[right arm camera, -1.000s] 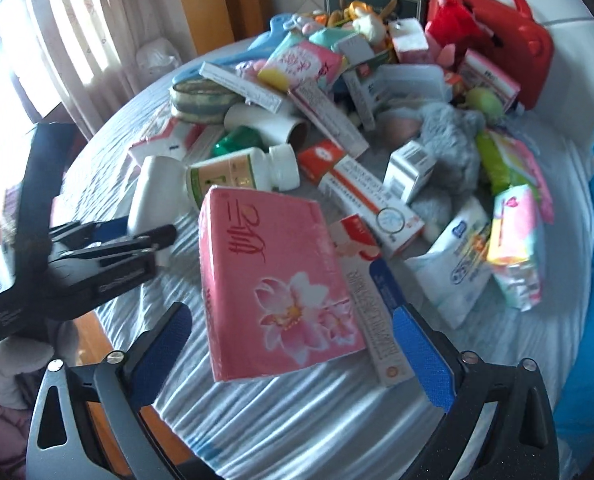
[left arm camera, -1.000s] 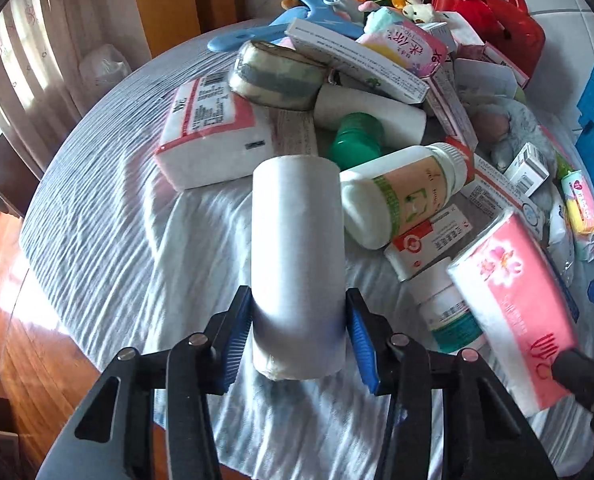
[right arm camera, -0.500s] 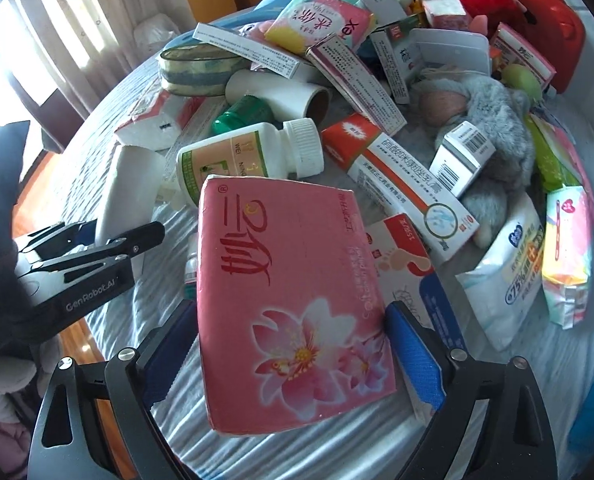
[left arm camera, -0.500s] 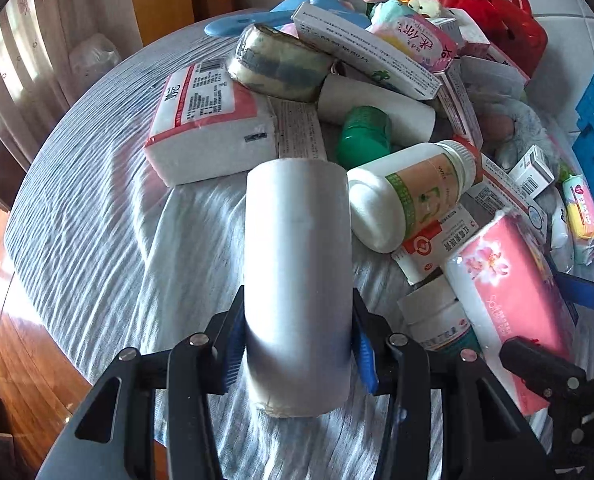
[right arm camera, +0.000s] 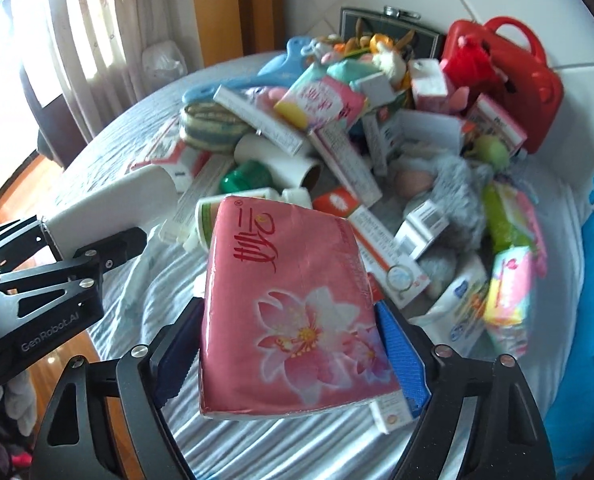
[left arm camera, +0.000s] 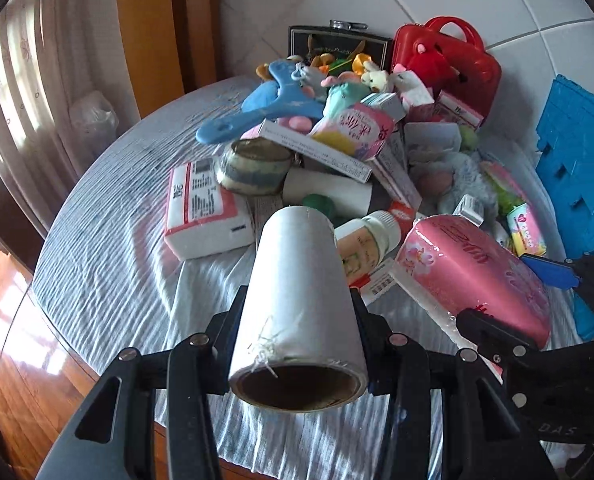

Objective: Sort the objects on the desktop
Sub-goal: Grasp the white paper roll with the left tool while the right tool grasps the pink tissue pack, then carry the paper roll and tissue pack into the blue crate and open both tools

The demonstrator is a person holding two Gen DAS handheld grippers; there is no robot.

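Two loads ride clamped above the table (left arm camera: 109,240) near edge: the left gripper (left arm camera: 297,320) pinches a slick white roll (left arm camera: 297,292), the right gripper (right arm camera: 289,344), jaws closing, squeezes a soft pink tissue pack (right arm camera: 293,312) that could sag free.

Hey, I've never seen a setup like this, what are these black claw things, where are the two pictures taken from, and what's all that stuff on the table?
There is no robot here: a person holds a hand-held two-finger gripper in each hand, and each one carries a wide-angle camera looking out along its fingers. So each picture is one gripper's own view.

In the left view, the left gripper is clamped on a white roll with a cardboard core. In the right view, the right gripper has a pink tissue pack printed with flowers between its blue pads; its jaws are closing and the pads look to be pressing its sides.

Below lies a table under a pale striped cloth, piled with medicine boxes, a white pill bottle, plush toys, a blue hanger and a red toy case.
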